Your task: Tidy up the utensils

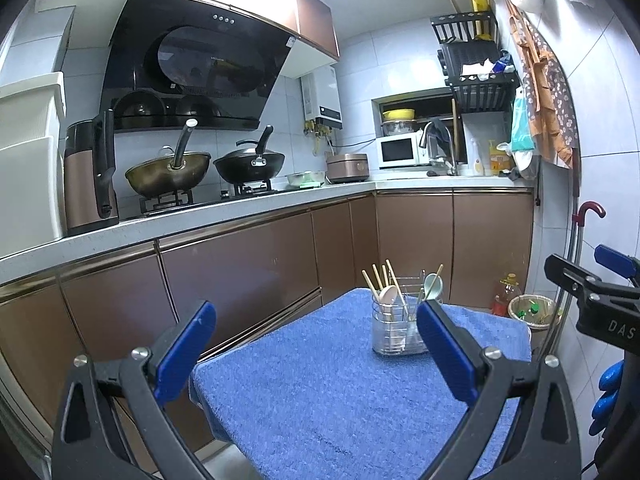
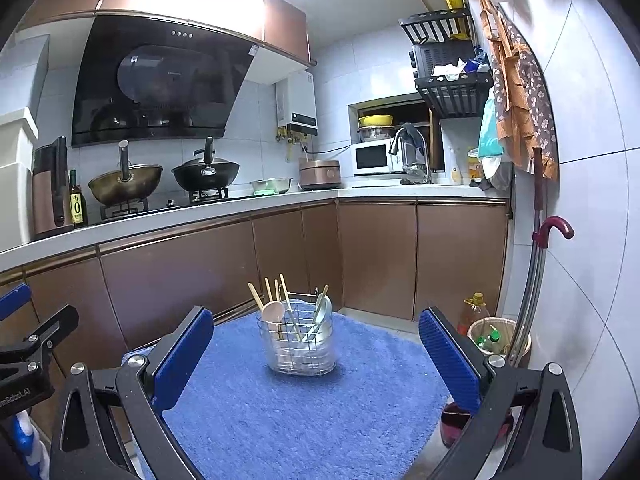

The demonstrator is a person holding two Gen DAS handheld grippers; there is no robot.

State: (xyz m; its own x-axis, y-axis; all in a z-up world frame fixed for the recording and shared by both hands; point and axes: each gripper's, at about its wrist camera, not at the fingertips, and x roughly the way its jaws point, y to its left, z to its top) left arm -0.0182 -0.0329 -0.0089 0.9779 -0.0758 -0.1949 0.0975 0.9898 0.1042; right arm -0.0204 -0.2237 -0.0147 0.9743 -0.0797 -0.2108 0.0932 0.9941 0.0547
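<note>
Both grippers, left gripper (image 1: 316,354) and right gripper (image 2: 316,354), hang spread wide and empty above the blue-towelled bench (image 2: 300,420). All chopsticks (image 2: 289,304) and spoons (image 2: 273,312) seemingly stand in the wire utensil caddy (image 2: 301,344) at its far middle. Probably finished; withdraw without nudging it.

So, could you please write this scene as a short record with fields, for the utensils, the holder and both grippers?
surface: blue towel
holder: wire utensil holder, upright on the towel
left compartment: pink spoon and wooden chopsticks
right compartment: pale green spoon and more chopsticks
loose utensils on towel: none seen
left gripper: fingers open, empty
right gripper: fingers open, empty
</note>
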